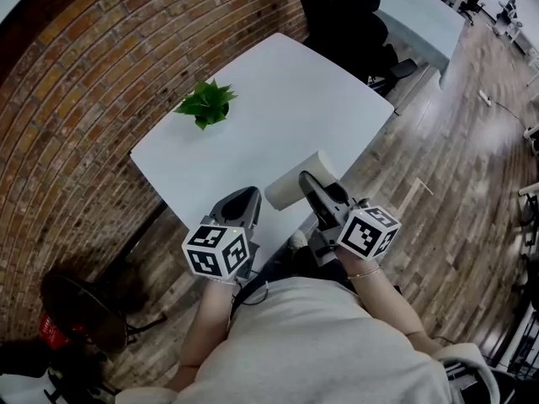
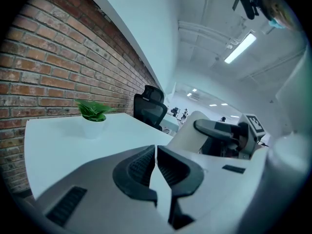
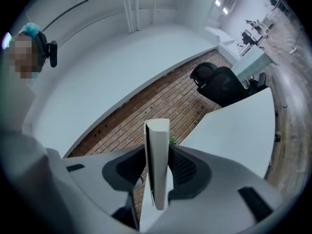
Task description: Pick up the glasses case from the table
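We find the case (image 1: 296,188) clamped edge-on in the R gripper (image 3: 157,168), long axis approx. crosswise to its jaws, over the table's (image 1: 278,99) near edge and apparently clear of it; L gripper (image 2: 156,165) closed, empty, just alongside.

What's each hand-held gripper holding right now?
Left hand-held gripper: closed, empty.
Right hand-held gripper: closed on the glasses case, which is off the table.

A small green potted plant (image 1: 206,103) sat close by the brick wall (image 1: 84,82), a black office chair (image 1: 341,15) beyond it, plank floor (image 1: 455,167) off to the right.
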The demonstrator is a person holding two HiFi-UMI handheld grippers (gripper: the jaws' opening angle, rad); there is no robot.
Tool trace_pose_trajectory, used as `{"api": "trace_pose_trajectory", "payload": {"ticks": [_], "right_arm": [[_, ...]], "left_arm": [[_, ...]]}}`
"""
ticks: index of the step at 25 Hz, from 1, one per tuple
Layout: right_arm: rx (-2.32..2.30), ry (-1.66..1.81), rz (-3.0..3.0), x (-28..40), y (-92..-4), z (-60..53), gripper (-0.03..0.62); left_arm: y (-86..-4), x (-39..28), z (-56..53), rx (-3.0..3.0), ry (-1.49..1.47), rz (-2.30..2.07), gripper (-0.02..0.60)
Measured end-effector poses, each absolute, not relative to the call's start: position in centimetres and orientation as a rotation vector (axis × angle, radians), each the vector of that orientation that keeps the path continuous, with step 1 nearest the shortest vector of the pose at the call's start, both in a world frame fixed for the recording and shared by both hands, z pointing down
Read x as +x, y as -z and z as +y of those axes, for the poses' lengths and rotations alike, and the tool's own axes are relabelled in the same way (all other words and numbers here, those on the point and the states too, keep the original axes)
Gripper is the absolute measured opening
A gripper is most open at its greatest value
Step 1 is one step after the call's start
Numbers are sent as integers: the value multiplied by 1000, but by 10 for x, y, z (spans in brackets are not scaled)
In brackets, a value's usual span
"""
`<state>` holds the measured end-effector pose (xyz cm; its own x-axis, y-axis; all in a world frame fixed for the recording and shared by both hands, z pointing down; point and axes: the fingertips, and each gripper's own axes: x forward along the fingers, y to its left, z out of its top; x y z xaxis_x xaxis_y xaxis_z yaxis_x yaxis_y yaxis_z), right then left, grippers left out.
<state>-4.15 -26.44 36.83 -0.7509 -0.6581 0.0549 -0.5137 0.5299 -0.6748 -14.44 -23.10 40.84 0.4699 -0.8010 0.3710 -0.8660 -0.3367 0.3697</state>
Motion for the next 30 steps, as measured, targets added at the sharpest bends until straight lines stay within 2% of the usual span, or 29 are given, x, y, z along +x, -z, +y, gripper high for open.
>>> {"api": "trace_pose_trajectory", "payload": {"ticks": [30], "right_arm": [[-1033, 1065, 2533, -35, -382, -272, 140]], "left_arm": [[-425, -129, -233, 2184, -158, -1307, 17]]}}
